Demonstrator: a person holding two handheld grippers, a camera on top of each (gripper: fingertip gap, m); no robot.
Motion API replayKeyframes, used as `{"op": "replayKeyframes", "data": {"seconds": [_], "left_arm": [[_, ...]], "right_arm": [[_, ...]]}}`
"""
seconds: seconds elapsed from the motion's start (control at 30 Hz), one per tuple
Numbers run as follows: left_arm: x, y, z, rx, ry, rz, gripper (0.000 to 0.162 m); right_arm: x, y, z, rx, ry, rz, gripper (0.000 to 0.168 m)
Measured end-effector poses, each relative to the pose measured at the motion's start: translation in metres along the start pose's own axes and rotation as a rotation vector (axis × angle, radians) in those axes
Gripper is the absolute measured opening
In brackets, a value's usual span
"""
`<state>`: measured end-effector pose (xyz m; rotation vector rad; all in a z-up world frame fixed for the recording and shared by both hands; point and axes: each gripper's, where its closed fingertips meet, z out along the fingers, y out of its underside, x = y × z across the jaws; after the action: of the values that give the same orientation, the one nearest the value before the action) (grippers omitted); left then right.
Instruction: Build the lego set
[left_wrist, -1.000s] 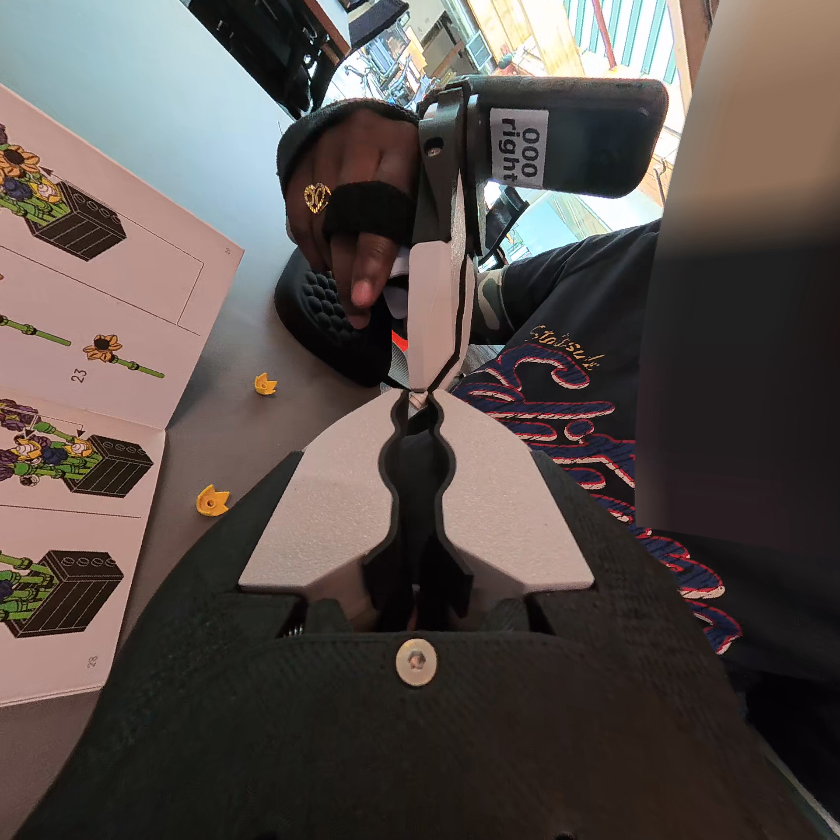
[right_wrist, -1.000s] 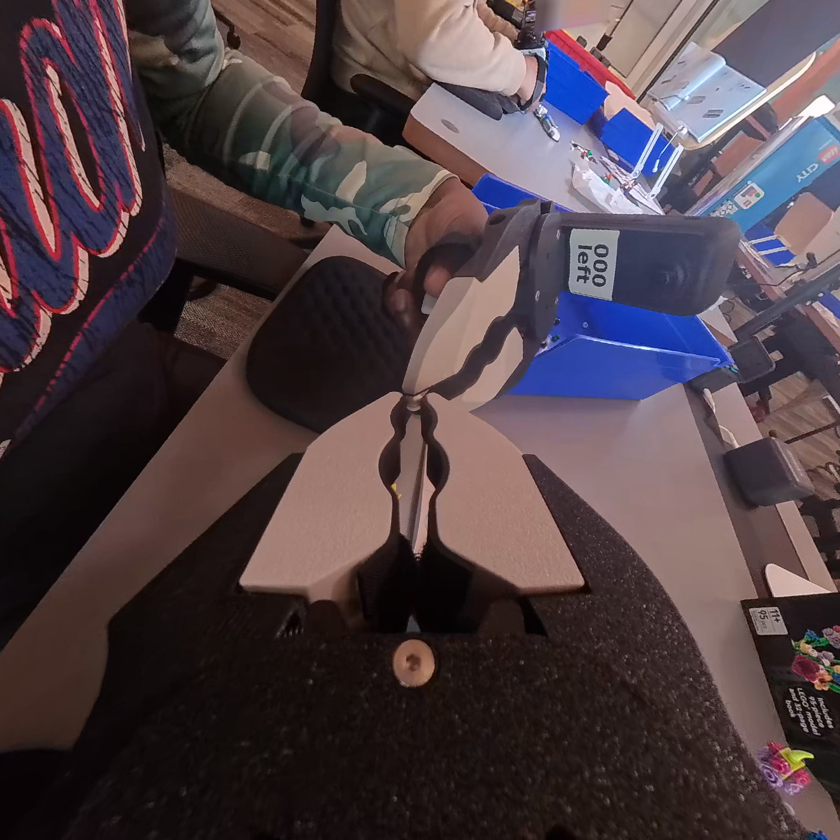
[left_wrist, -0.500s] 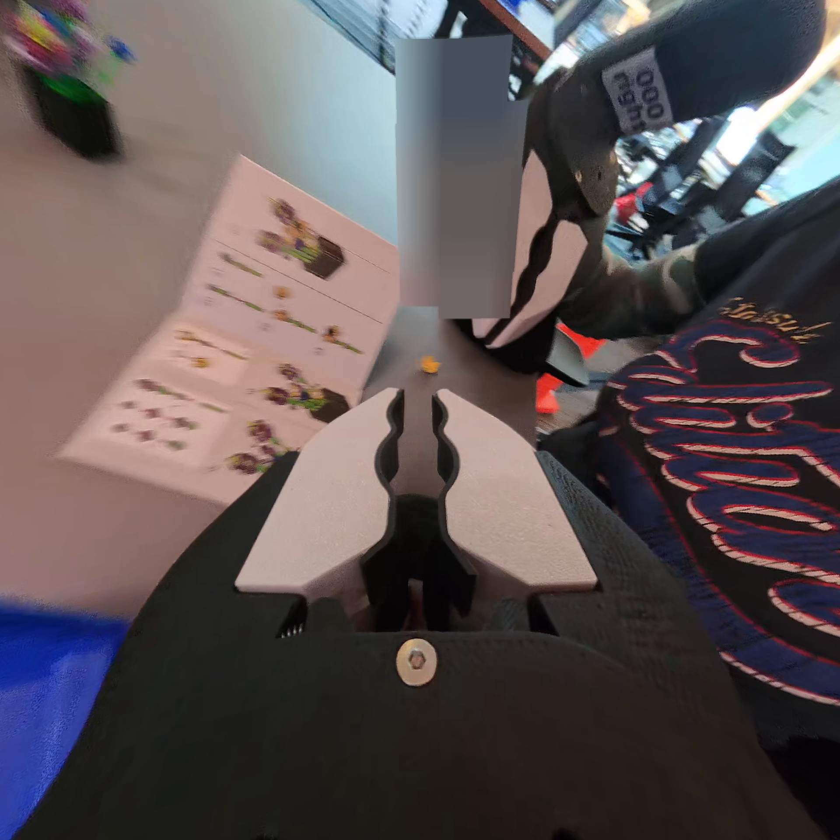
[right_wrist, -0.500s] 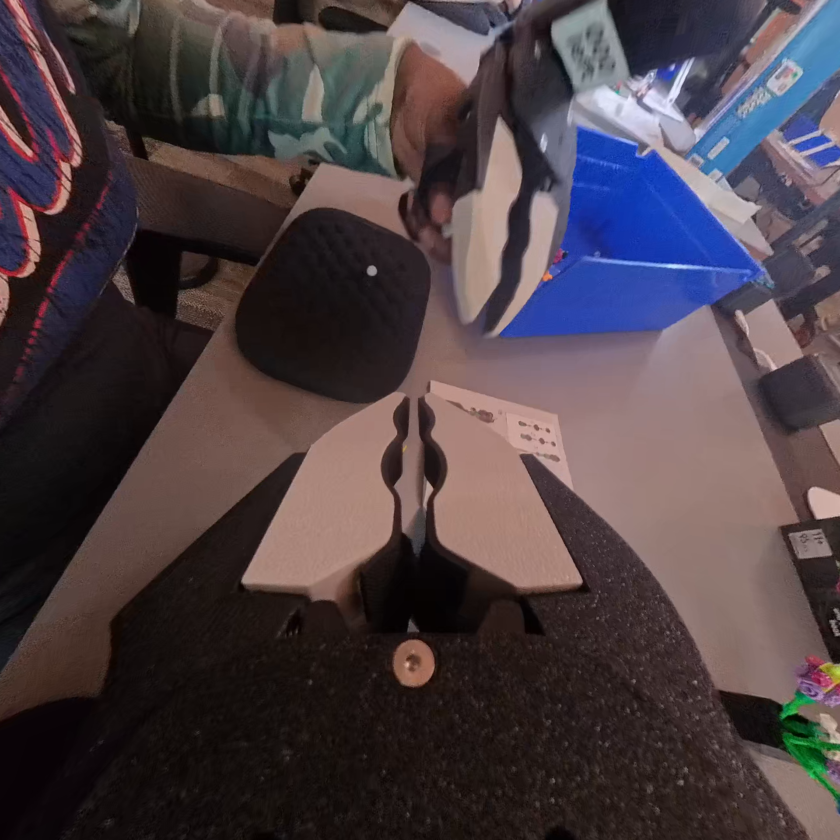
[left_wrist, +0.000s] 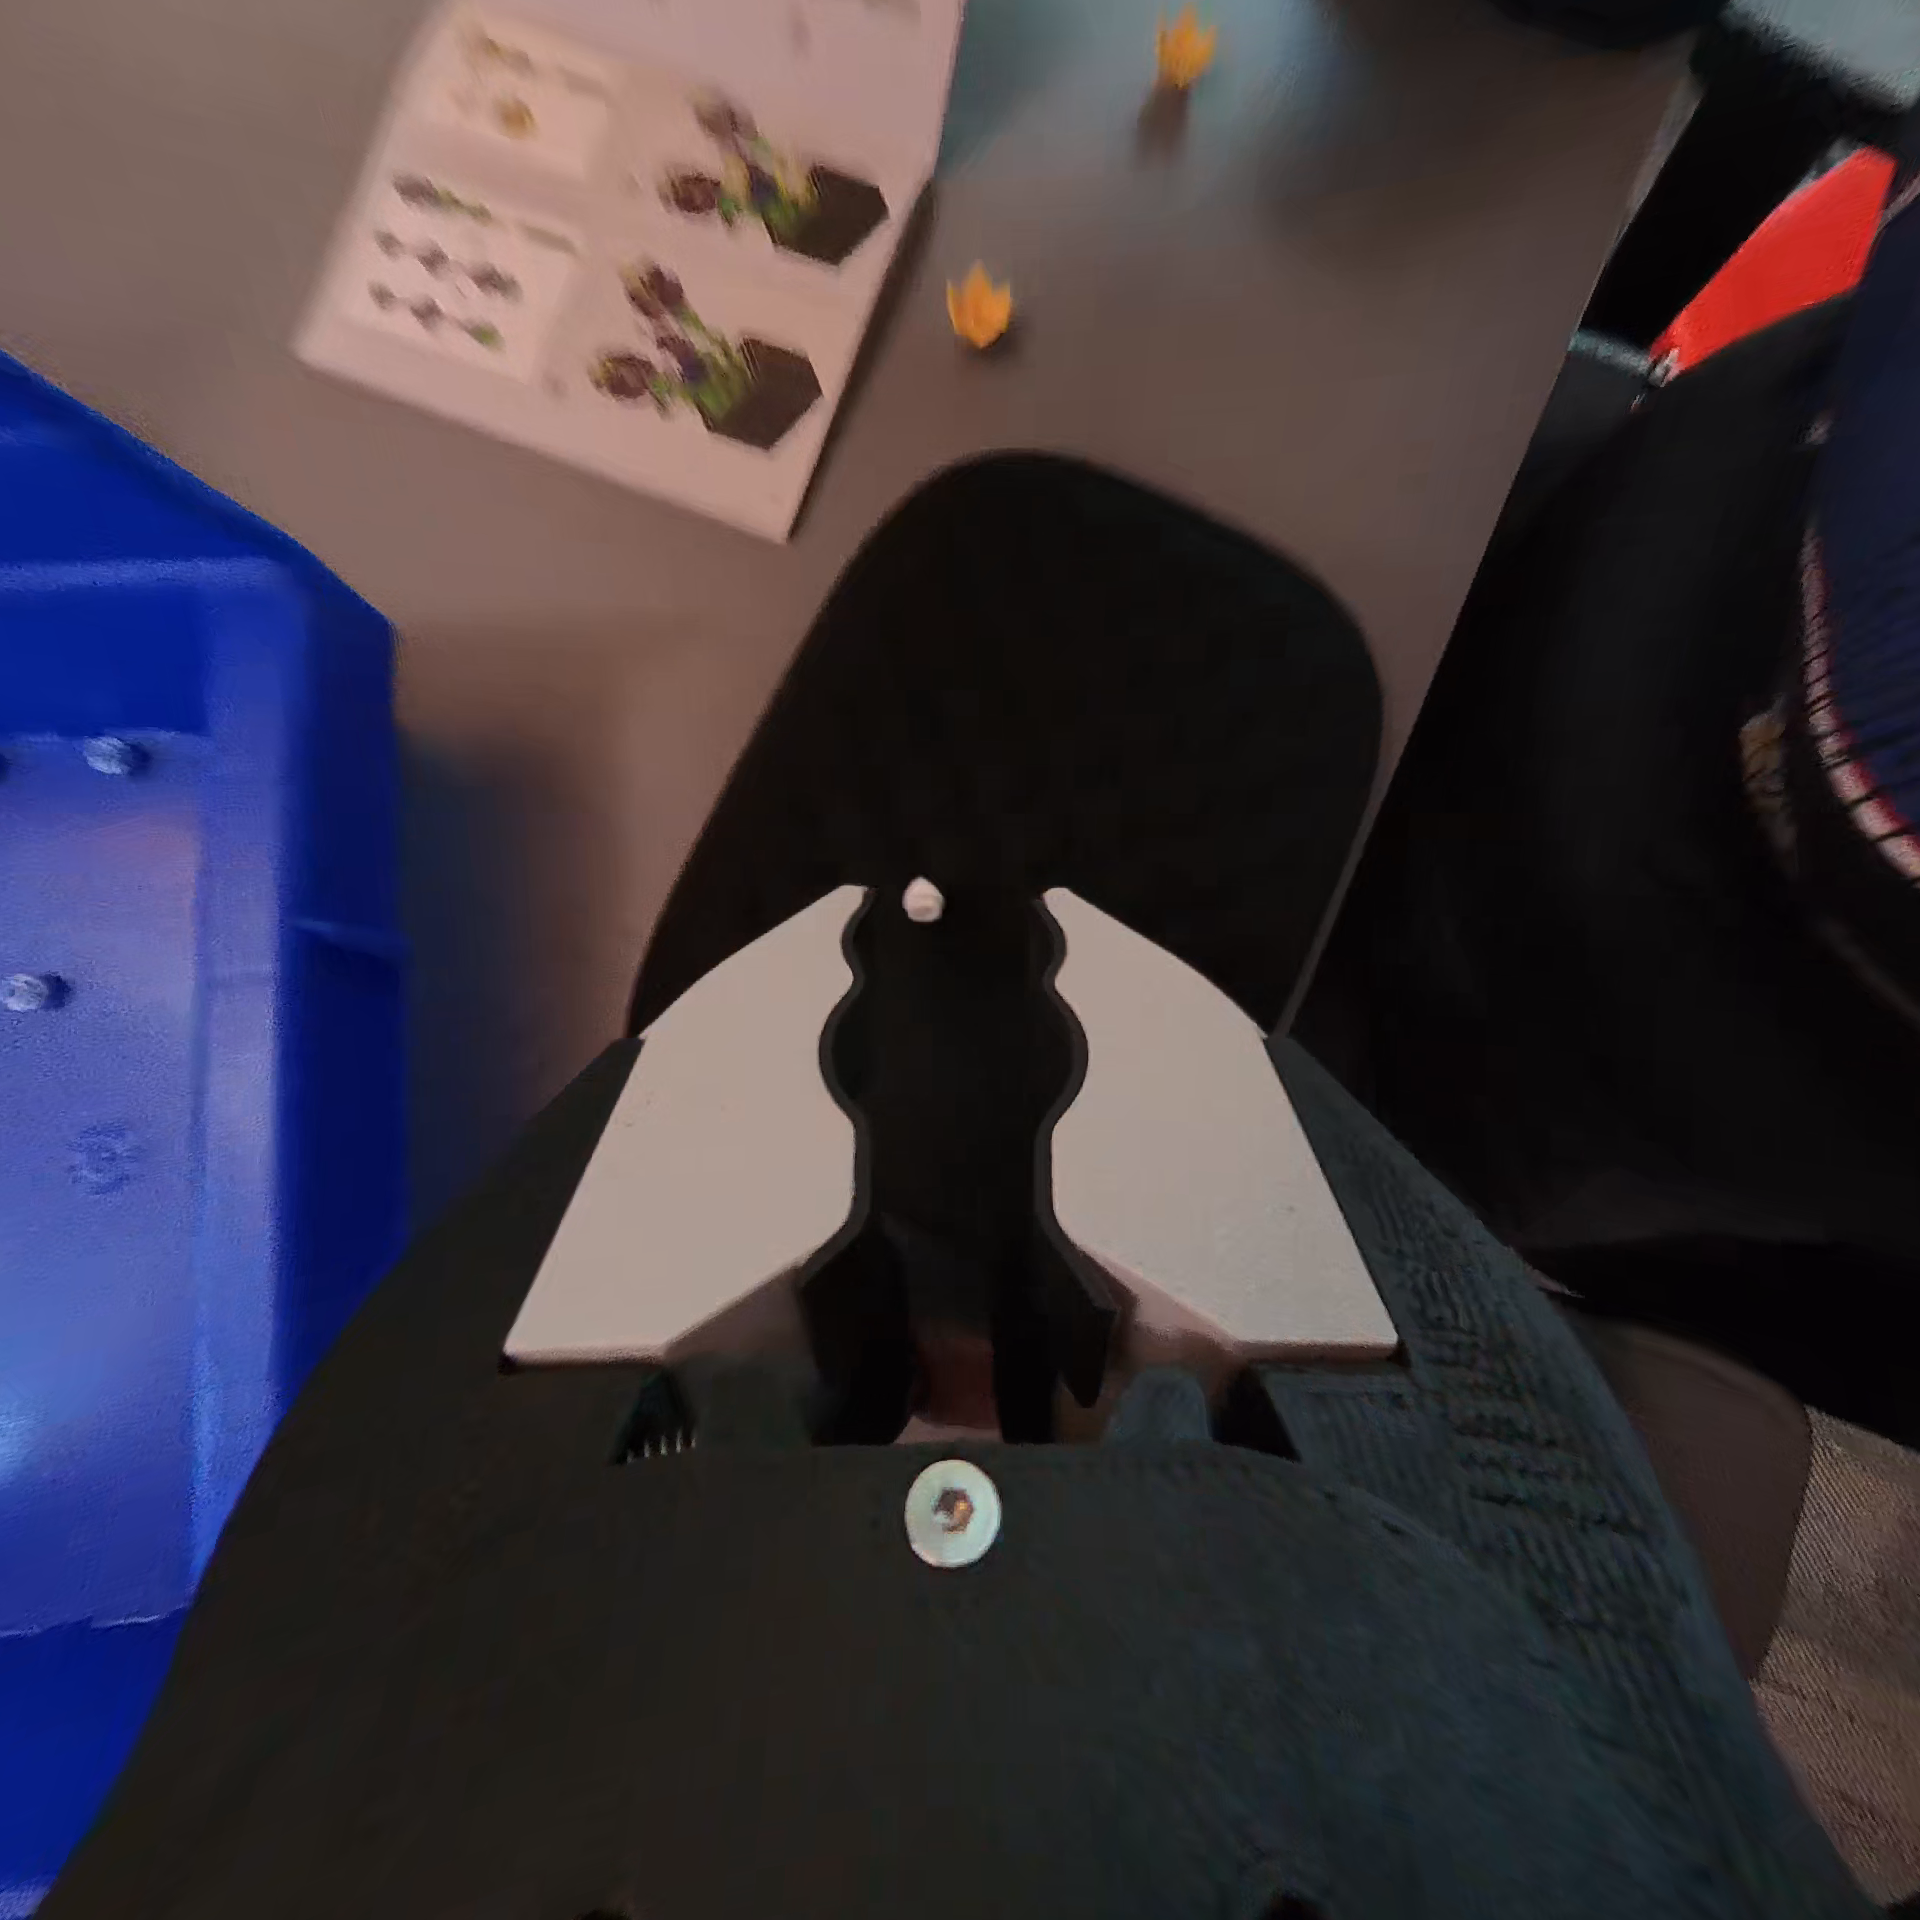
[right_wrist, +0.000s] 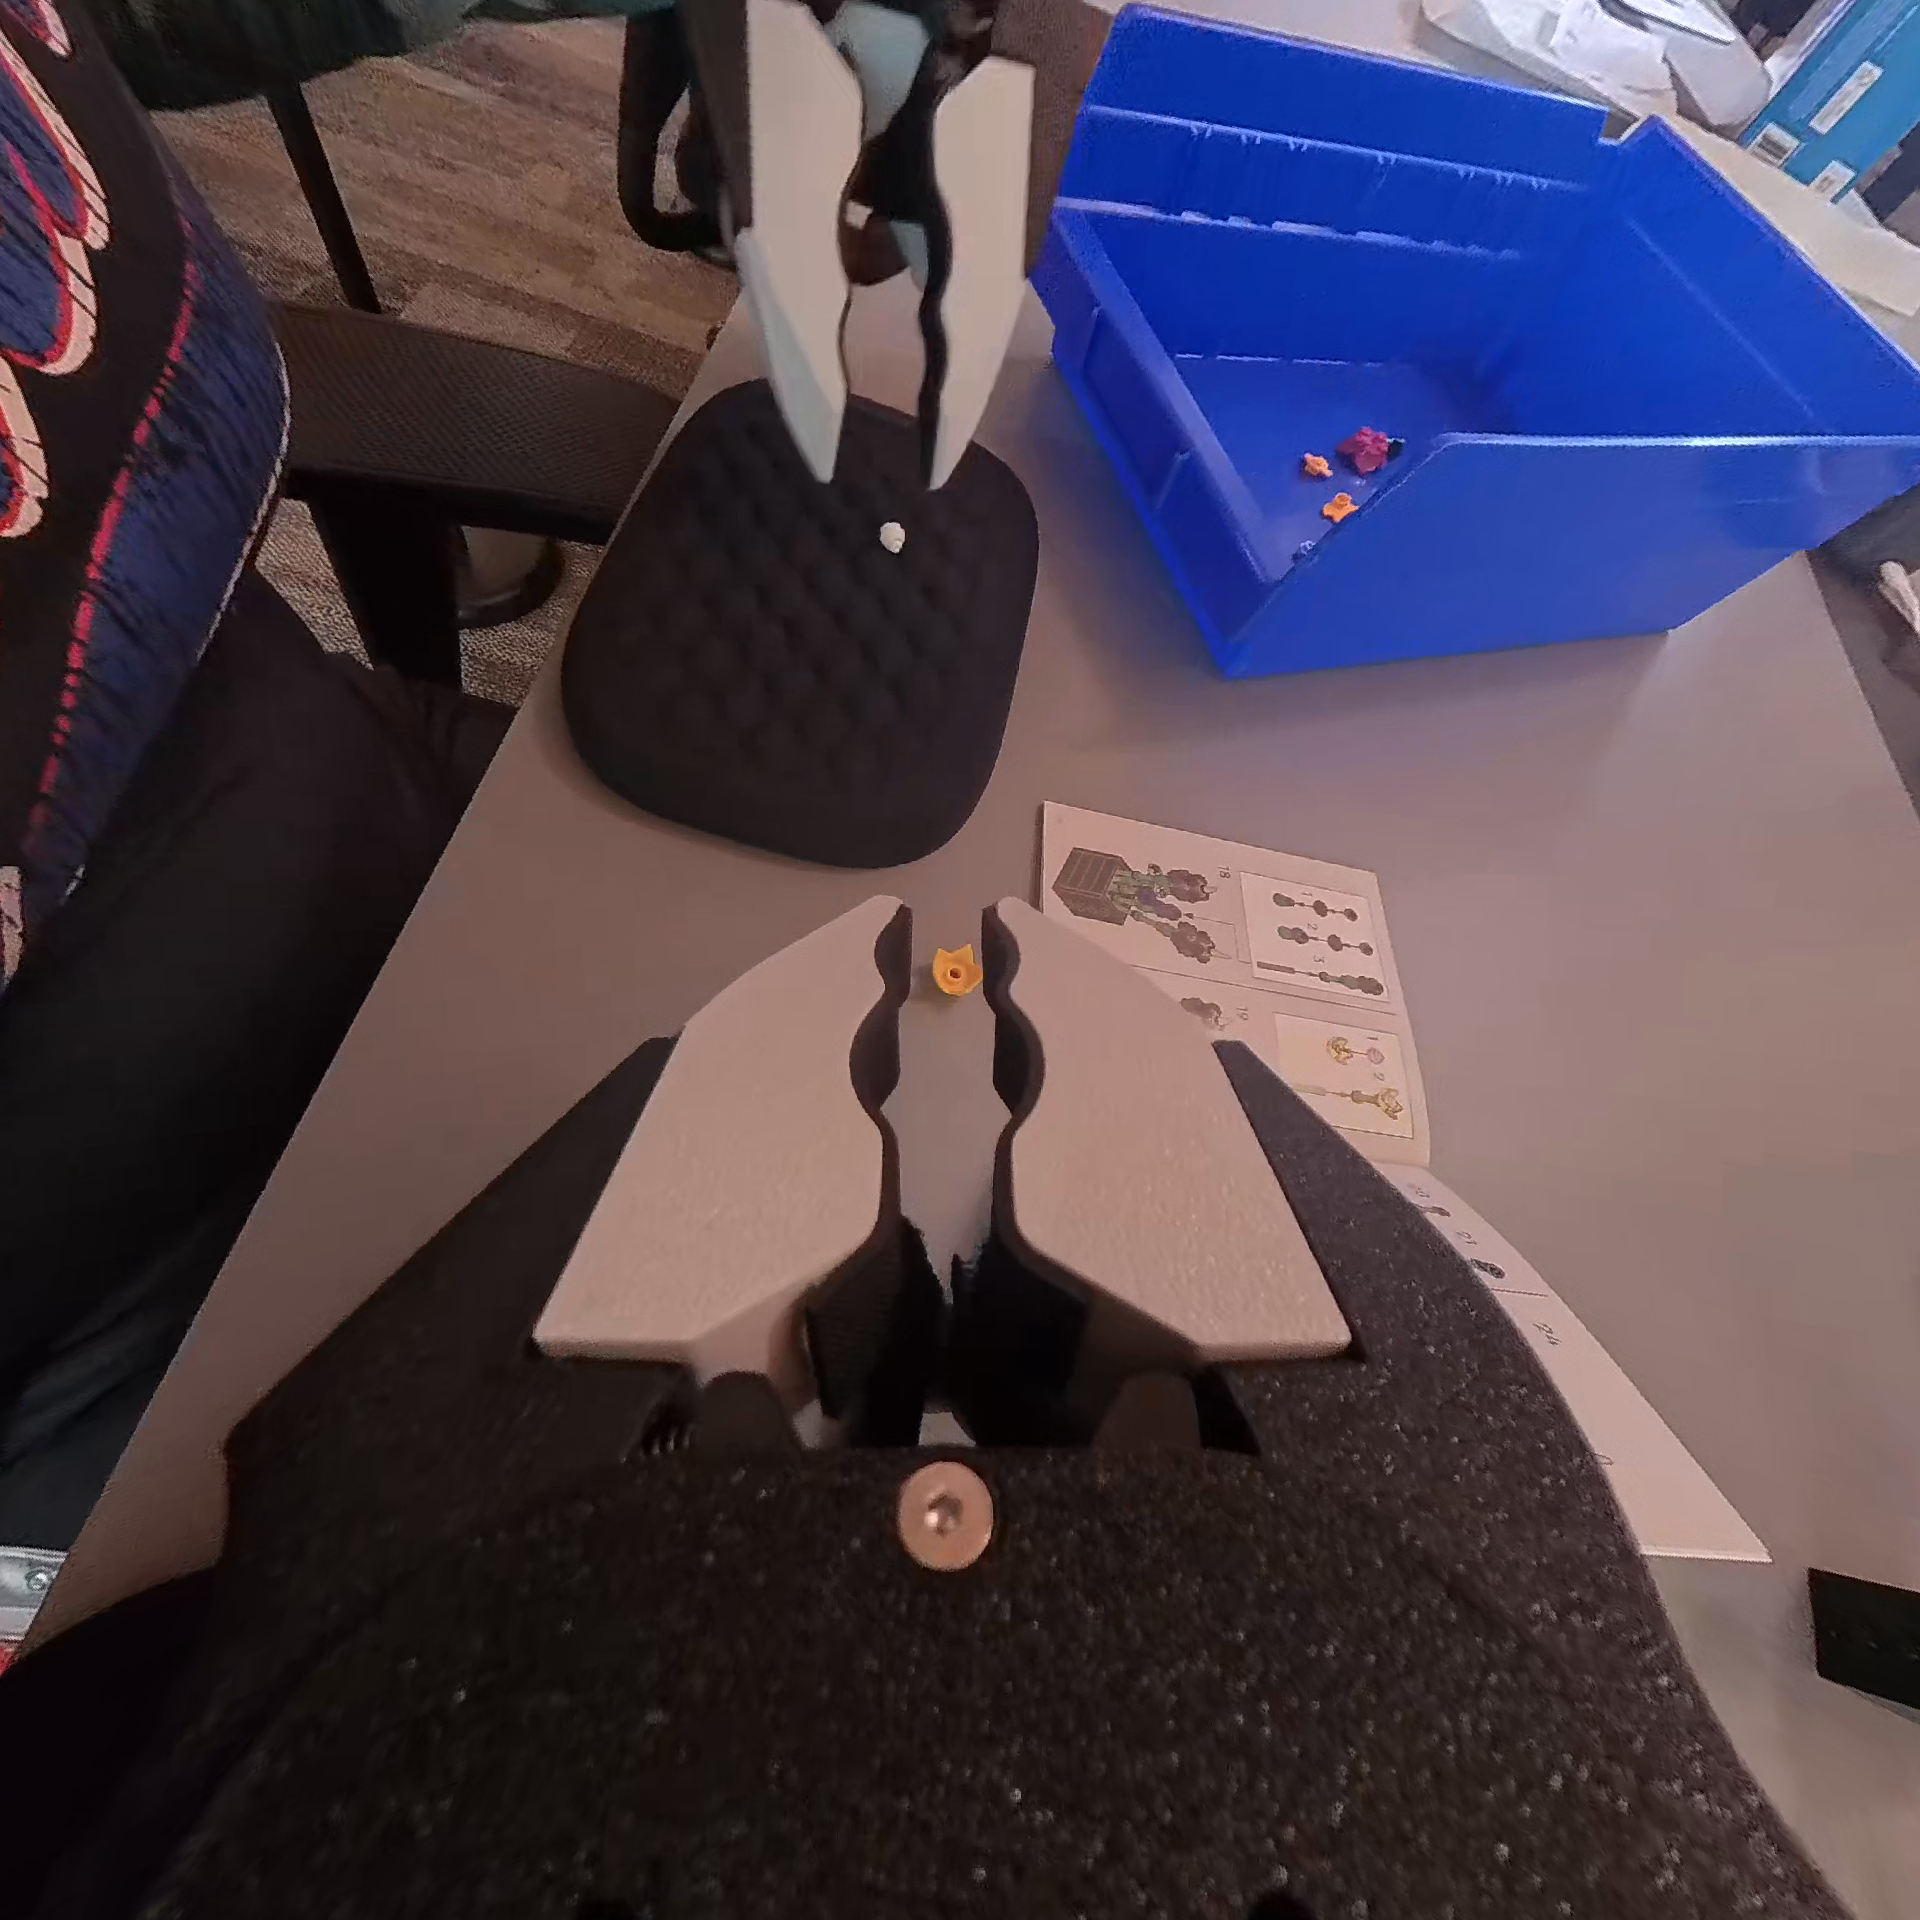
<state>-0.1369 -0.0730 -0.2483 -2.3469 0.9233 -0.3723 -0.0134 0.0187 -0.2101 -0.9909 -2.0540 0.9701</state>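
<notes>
From the left wrist view, the left gripper hangs over the black pad, its two fingers spread apart with nothing between them, and a small white lego piece lies on the pad right by the fingertips. Beyond the pad on the grey table lie two small orange flower pieces, the nearer one just past the pad's far edge and the other farther off, with the open instruction booklet to the pad's far left and the blue bin close on its left; this view is blurred. From the right wrist view, the right gripper is held low over the table on the near side of the pad, its fingers parted and empty, and an orange flower piece sits on the table between the fingertips, touching neither. The left gripper points down at the pad's far part, fingers apart, the white piece just below its tips. The booklet lies right of the pad's near edge, and the bin, to the pad's right, holds a few small coloured pieces.
</notes>
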Motion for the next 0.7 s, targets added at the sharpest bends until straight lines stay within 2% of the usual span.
{"op": "replayKeyframes", "data": {"seconds": [0.1,0.47,0.63,0.7], "left_arm": [[0.001,0.011,0.012,-0.041,-0.037,-0.001,0.028],[-0.006,0.009,0.015,0.055,-0.061,-0.081,0.01],[-0.01,0.008,0.014,0.084,-0.077,-0.11,0.009],[-0.013,-0.002,0.01,0.159,-0.089,-0.136,0.009]], "right_arm": [[-0.001,-0.001,0.0,0.004,0.004,0.003,0.013],[-0.001,0.001,0.001,-0.005,0.007,-0.001,0.014],[-0.001,0.001,0.002,-0.001,0.004,0.004,0.014],[-0.003,-0.006,0.002,0.043,-0.006,0.019,0.015]]}}
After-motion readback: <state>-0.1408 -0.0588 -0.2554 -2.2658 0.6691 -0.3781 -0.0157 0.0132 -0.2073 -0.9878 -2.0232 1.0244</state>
